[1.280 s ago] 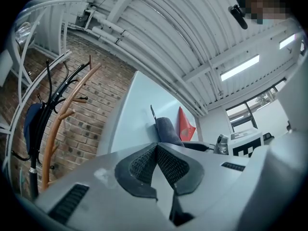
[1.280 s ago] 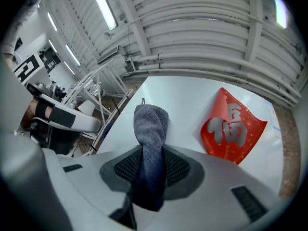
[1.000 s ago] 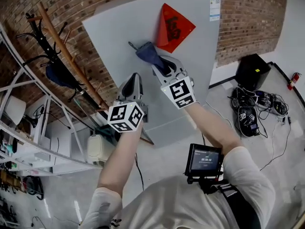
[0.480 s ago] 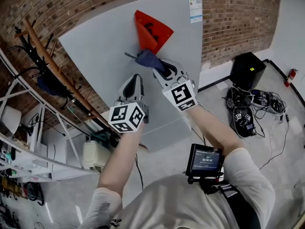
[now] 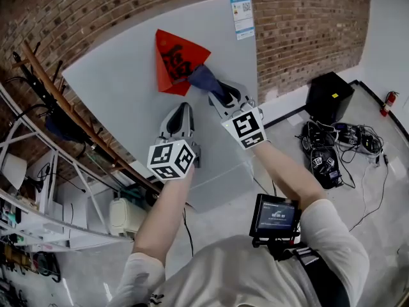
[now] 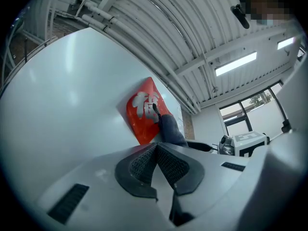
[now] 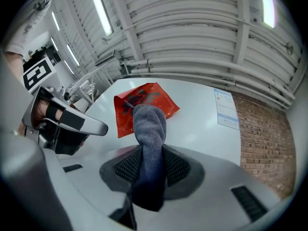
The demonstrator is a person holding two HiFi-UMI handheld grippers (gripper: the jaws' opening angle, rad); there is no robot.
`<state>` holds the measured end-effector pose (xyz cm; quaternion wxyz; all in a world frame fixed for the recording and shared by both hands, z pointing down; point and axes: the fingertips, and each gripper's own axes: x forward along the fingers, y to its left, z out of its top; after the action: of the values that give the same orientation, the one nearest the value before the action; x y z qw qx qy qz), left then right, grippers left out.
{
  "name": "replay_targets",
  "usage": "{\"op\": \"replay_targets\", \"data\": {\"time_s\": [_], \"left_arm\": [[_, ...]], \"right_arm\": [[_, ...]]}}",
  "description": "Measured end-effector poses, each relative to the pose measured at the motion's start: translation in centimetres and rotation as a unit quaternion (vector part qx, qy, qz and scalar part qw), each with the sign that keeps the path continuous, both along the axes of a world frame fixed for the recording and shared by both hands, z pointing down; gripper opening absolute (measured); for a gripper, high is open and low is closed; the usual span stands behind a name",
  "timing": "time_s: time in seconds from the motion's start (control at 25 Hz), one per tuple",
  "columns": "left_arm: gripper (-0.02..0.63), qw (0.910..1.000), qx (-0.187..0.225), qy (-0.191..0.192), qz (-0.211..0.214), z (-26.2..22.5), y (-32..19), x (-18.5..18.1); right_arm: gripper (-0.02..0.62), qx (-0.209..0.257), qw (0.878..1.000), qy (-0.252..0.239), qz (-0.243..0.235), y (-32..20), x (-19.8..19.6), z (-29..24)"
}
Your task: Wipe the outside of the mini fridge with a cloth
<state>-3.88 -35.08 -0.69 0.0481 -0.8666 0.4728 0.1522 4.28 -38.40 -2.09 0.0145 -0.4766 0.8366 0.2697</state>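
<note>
The mini fridge (image 5: 115, 88) shows as a pale grey panel against the brick wall, with a red diamond-shaped sign (image 5: 172, 61) stuck on it. My right gripper (image 5: 219, 93) is shut on a blue-grey cloth (image 5: 204, 77), whose free end presses on the panel at the sign's right corner. In the right gripper view the cloth (image 7: 150, 129) stands up from between the jaws of the right gripper (image 7: 150, 165), in front of the red sign (image 7: 144, 105). My left gripper (image 5: 179, 116) is shut and holds nothing, just below the sign. Its closed tips show in the left gripper view (image 6: 155, 147).
A white label (image 5: 242, 8) sits at the fridge's top right corner. Wooden poles and a metal rack (image 5: 45, 139) stand to the left. At the right on the floor are a black box (image 5: 329, 94), tangled cables (image 5: 332, 152) and a fire extinguisher (image 5: 391, 104).
The cloth in my right gripper has slid rightwards along the fridge, from the lower left of the red sign to its right corner. The left gripper has stayed shut beside it.
</note>
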Motion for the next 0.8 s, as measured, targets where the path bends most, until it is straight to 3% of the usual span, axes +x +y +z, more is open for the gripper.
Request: {"op": "replay_targets", "data": {"time_s": [0.4,0.8], "left_arm": [[0.003,0.9998,0.0,-0.002,0.02,0.0,-2.7,5.1],[0.003,0.9989,-0.002,-0.002,0.047,0.2,-3.8,9.3]], "right_arm": [[0.114,-0.003,0.999,-0.02,0.025,-2.6,6.1,-0.2],[0.114,-0.043,0.993,-0.081,0.073,-5.1,13.9,0.7]]}}
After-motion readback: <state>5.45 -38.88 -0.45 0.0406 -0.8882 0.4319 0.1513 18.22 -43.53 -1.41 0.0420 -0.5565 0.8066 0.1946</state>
